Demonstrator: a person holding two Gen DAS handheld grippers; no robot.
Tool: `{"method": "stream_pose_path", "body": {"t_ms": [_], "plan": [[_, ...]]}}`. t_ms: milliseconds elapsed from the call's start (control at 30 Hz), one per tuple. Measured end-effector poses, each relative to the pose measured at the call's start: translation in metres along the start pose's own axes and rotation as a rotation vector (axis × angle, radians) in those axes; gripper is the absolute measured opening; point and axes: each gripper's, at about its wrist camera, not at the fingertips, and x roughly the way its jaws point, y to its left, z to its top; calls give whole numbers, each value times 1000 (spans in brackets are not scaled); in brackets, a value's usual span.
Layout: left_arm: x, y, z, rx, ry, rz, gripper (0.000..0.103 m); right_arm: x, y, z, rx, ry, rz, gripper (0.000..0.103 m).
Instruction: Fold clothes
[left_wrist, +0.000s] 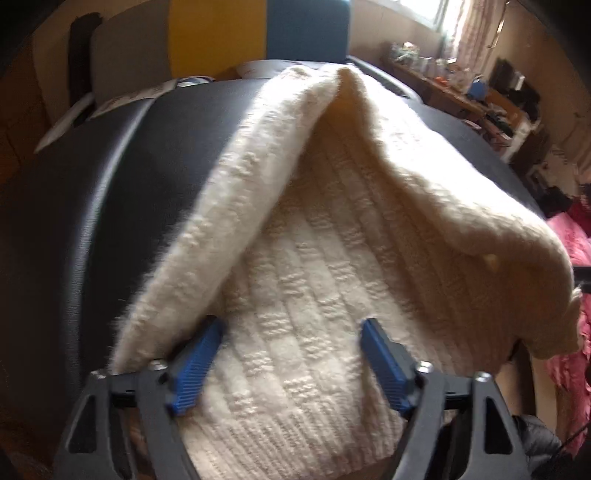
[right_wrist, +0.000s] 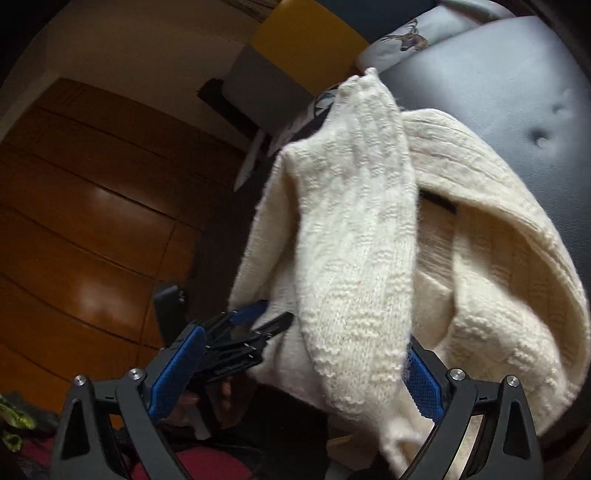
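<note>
Black padded leather, a bench (left_wrist: 110, 192) with button tufts, carries the one garment: a cream knitted sweater (left_wrist: 314, 295) with a raised block pattern. It lies along the bench, its ribbed hem nearest you and hanging a little over the near edge. One long side of it is turned up and over in a thick roll, so part of a lengthwise fold looks made, though loosely.

Your left gripper (left_wrist: 291, 365) points steeply down at the hem end. Its blue-padded jaws stand wide apart, one on each side of the knit, and the pads press on nothing, so nothing is held there.

Your right gripper (right_wrist: 299, 384) looks along the same garment from the side. A sleeve (right_wrist: 354, 229) runs up from between its jaws and drapes over the body of the sweater. These jaws also stand well apart; the sleeve's lower end lies loose between them, resting against the right-hand pad, and I cannot see the pads squeezing it.

My judgement: the task is at an early or middle stage. The sleeve is brought in and one side is rolled over, but the bundle is uneven and tall. What seems left is to flatten it, square the edges and fold it across.

Around the bench lie a wooden floor (right_wrist: 92, 206), a deer-print cushion (right_wrist: 406, 37) and a cluttered shelf (left_wrist: 443, 81) under a bright window.
</note>
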Motion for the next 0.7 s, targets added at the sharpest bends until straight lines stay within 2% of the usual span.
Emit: {"method": "stream_pose_path", "body": {"t_ms": [100,233,267,300,333,400,500,533,633,700], "plan": [[1,2,1,2,12,-7,85,4,5,4,32,-4,111,103],[4,-4,2,50,34,44,86,6,0,9,100,-30,129,103],[1,-4,2,48,32,39,84,5,-1,9,124,-39,152,103],[-3,-3,2,40,29,26,77,2,-1,8,140,-48,185,103],[-11,0,3,22,14,-24,73,-2,1,8,150,-61,228,103],[-27,4,5,-15,-18,-165,71,-9,5,7,153,-76,280,103],[-48,3,7,-31,-48,-389,72,-16,1,5,167,-84,248,103],[-53,-5,2,-18,-53,-430,72,-17,-3,3,183,-81,234,103],[-59,-35,1,50,-59,-450,72,-24,-18,-8,238,-85,215,103],[-58,-57,1,93,-41,-494,71,-33,-26,-17,277,-101,215,103]]}}
